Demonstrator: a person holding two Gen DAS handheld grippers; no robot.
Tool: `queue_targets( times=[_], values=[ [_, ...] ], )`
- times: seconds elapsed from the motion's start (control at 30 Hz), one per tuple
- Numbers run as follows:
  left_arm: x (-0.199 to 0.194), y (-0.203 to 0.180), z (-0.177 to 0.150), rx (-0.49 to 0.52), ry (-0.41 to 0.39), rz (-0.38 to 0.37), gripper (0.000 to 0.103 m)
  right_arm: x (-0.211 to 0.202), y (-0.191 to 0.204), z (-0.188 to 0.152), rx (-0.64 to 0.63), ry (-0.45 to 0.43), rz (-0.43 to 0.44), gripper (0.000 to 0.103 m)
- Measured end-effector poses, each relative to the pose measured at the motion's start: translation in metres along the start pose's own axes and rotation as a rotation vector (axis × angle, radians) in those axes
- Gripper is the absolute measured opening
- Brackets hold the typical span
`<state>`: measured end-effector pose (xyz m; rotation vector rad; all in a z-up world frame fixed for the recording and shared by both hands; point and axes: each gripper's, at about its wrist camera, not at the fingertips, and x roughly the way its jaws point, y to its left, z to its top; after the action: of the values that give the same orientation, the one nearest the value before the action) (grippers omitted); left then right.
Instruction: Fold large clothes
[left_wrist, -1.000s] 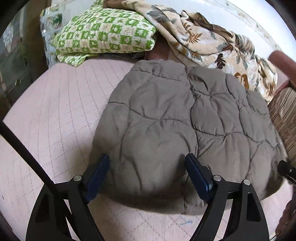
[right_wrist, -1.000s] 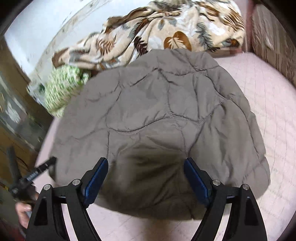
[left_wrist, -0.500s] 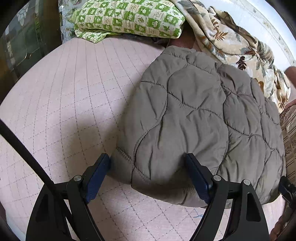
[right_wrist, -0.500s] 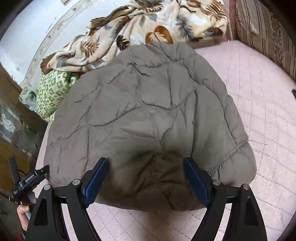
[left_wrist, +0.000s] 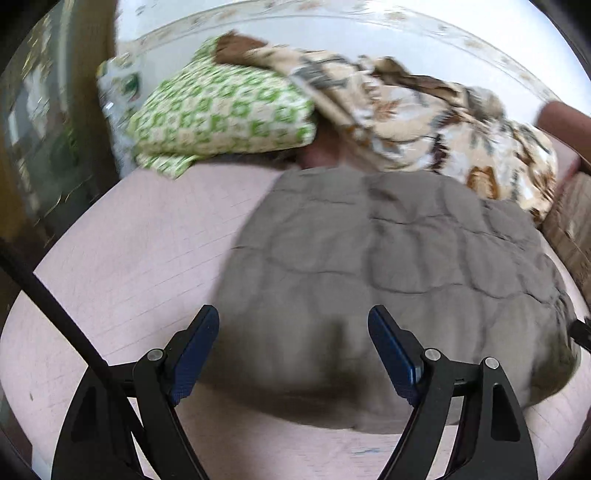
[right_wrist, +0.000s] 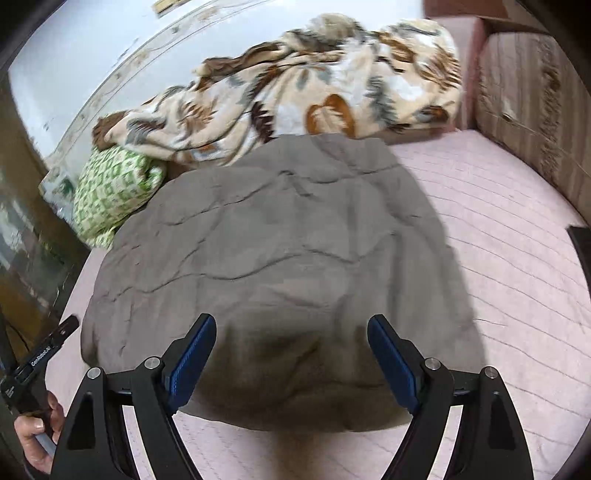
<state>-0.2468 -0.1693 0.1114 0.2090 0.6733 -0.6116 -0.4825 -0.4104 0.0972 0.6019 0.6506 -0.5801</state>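
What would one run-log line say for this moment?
task: fold clothes | jacket: folded bundle on bed | left hand-held gripper: open, empty | right hand-held gripper: open, empty

Bright daylight, motion blur, fisheye-warped edges

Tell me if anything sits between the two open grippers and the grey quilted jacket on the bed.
Nothing visible does. The left gripper and right gripper both hang open right over the near edge of the grey quilted jacket, with only pink bedcover around it.
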Motion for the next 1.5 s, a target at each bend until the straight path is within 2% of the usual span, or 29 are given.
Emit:
queue_targets(
  times=[0.13,0.23,0.33,1.13,1.5],
  values=[
    [0.007,-0.036,-0.006,0.080,0.004,-0.008,0.083,0.011,0.024,-0.001,-0.074,-0.003,-0.009,0.087],
    [0.020,-0.055,-0.012,0.109,0.044,-0.029,0.083,0.021,0.030,-0.002,-0.083,0.011,-0.004,0.087],
    [0.026,-0.064,-0.017,0.143,0.049,-0.024,0.083,0.031,0.029,-0.004,-0.079,0.031,-0.017,0.087],
    [0.034,-0.070,-0.026,0.190,0.059,-0.005,0.083,0.053,0.028,-0.012,-0.113,0.075,-0.051,0.091],
    [0.031,-0.072,-0.025,0.186,0.053,-0.011,0.083,0.042,0.026,-0.011,-0.099,0.069,-0.029,0.092]
  ],
)
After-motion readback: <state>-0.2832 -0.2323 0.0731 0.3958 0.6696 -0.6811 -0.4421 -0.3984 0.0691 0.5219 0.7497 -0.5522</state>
